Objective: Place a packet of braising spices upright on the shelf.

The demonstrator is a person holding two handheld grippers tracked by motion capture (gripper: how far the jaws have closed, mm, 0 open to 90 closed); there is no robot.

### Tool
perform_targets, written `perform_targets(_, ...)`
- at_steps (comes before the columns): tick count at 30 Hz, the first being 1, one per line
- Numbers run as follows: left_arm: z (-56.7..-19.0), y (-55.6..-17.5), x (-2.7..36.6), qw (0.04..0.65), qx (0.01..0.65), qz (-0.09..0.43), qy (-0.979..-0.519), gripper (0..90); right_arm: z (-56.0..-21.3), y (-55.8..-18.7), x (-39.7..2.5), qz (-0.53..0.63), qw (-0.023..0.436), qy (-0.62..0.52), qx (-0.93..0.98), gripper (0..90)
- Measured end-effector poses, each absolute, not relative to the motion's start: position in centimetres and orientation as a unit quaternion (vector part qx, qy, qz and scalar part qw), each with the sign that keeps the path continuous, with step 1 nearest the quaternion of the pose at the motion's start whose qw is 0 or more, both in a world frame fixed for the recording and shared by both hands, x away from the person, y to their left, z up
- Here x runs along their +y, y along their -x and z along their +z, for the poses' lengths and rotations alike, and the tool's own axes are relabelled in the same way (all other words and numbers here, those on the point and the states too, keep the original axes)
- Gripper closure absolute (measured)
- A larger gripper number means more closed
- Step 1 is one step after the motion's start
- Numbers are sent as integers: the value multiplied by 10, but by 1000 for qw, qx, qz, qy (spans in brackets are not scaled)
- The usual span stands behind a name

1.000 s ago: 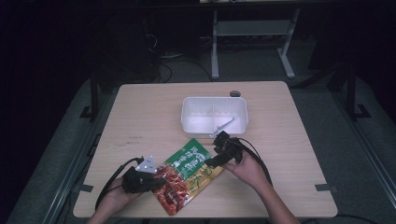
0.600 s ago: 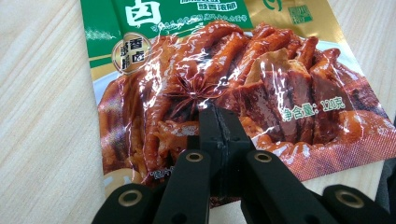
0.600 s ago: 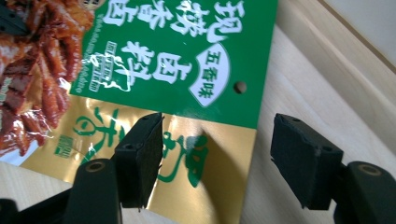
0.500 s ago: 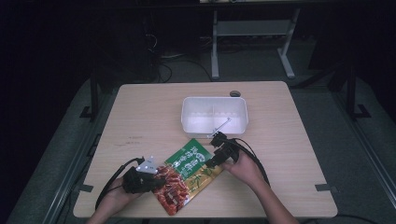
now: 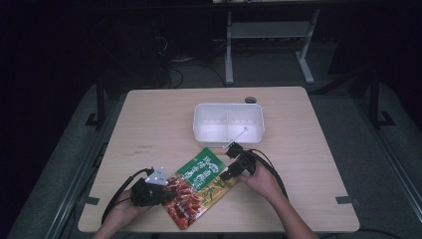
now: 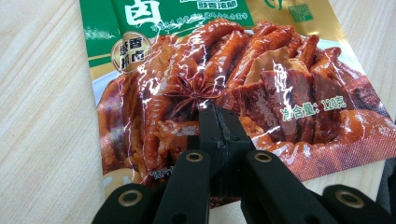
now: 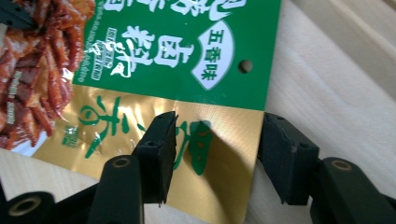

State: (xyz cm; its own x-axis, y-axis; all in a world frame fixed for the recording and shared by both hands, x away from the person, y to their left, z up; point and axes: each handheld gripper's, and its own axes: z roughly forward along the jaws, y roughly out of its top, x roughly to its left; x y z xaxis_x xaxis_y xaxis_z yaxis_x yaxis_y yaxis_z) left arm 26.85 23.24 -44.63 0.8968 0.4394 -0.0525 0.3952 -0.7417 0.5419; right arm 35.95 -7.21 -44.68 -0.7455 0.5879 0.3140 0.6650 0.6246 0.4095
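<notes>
White plastic bin sits just beyond our snack packet; our left gripper pinches its red end, our right gripper gapes over its gold corner.

A white plastic bin with two compartments is standing on the wooden table; a small dark disc is lying just behind it.
</notes>
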Motion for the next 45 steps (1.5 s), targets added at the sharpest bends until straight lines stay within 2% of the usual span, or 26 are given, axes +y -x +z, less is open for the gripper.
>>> perform_targets(9, -447, -269, 232, 282, 224, 38, -932, 900, -436, -356, -73, -281, 87, 345, -892, 517)
perform_targets(15, -447, -269, 232, 282, 224, 39, -932, 900, -425, -353, -69, -306, 115, 328, -886, 579)
perform_targets(22, -447, -269, 232, 281, 223, 40, -933, 900, -435, -356, -60, -289, 121, 323, -893, 608)
perform_targets(30, -447, -268, 231, 282, 222, 41, -932, 893, -447, -359, -53, -280, 127, 326, -894, 718)
perform_targets(36, -446, -268, 230, 282, 222, 46, -932, 858, -450, -360, -55, -282, 119, 331, -892, 845)
perform_targets(45, -443, -268, 234, 288, 230, 57, -928, 782, -450, -362, -58, -294, 129, 334, -886, 877)
